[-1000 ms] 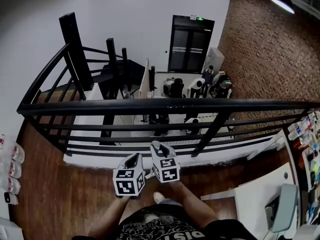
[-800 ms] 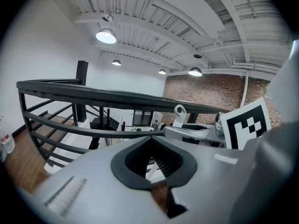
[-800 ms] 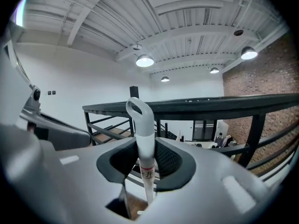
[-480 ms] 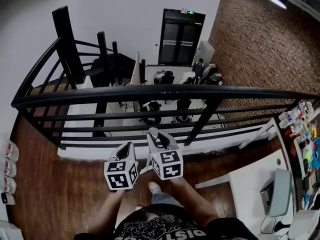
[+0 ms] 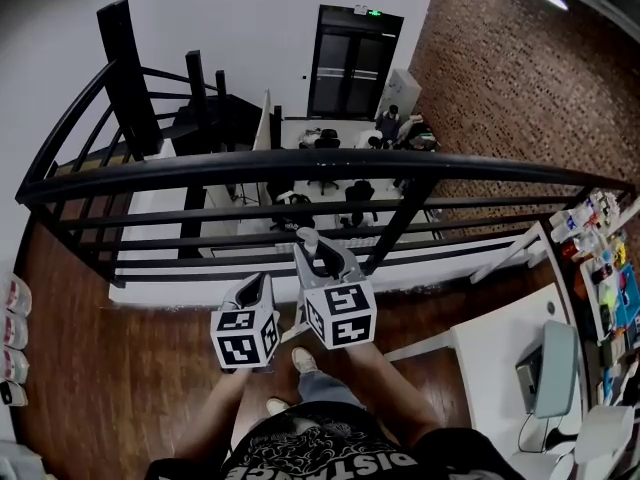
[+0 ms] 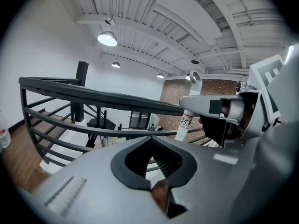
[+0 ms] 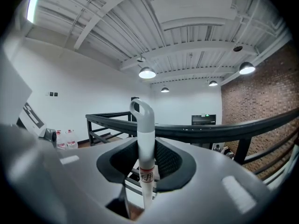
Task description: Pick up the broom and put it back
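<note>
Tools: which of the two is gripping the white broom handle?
The right tool: the broom handle stands clamped between its jaws; the left tool's jaws are closed on nothing.

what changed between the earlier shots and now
The right tool rose toward the head camera, carrying the broom handle up with it. Nothing was taken hold of or let go. It stays shut on the handle, and the left tool stays beside it, shut and empty, both facing the railing.

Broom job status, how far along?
Done: the pickup. The right claw is clamped on the broom handle, which is raised near the black railing. In hand: only the broom; the left claw is shut and empty. Left: putting it back, though no storage spot is identifiable.
</note>
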Available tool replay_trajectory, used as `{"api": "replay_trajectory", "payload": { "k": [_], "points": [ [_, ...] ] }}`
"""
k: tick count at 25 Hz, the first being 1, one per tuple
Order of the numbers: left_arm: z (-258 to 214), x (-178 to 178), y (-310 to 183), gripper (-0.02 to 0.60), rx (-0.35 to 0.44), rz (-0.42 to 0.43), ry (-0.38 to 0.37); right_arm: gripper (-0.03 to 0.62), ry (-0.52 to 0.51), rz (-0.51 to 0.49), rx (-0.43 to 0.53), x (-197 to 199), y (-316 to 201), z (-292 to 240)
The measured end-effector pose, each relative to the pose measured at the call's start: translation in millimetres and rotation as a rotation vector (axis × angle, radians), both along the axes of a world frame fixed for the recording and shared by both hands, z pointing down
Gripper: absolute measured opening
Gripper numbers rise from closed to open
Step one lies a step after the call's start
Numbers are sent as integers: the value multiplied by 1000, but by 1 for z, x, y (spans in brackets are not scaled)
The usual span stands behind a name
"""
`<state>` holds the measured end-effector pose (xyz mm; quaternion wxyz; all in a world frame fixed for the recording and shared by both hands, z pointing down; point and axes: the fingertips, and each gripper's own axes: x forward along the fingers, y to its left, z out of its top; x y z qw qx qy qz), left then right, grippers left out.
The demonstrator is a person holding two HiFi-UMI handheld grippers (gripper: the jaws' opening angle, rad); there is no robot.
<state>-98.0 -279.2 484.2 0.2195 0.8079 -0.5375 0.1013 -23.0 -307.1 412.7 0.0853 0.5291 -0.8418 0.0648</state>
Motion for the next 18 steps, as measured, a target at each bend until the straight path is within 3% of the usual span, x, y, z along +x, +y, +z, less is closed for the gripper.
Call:
{"api": "replay_trajectory", "payload": {
  "k": [18],
  "points": [
    [-3,0,-29,5,-4,-43,-45,98,-3,-23,-94,0,-39,57]
  ]
}}
